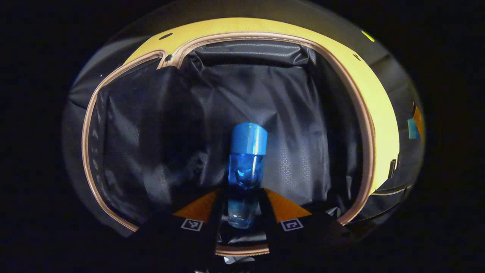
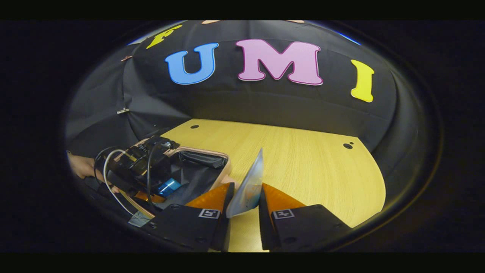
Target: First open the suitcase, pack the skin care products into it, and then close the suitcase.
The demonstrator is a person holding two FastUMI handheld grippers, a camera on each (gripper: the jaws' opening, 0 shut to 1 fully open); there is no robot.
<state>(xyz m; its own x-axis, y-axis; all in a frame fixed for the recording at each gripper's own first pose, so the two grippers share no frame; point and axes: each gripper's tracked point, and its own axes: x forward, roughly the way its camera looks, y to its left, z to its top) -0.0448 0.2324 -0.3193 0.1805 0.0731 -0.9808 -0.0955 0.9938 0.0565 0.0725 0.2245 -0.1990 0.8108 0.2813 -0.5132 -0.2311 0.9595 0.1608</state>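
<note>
Left tool point(image 1: 242, 206) clamped on blue bottle point(image 1: 245, 170) above open suitcase point(image 1: 265, 98); right tool point(image 2: 244, 201) pinching sachet point(image 2: 250, 185).

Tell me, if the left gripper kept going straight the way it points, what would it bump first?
Probably the suitcase's black lining. The left gripper, holding the blue bottle, points into the open suitcase, so the bottle's cap would likely touch first, though depth is unclear.
</note>
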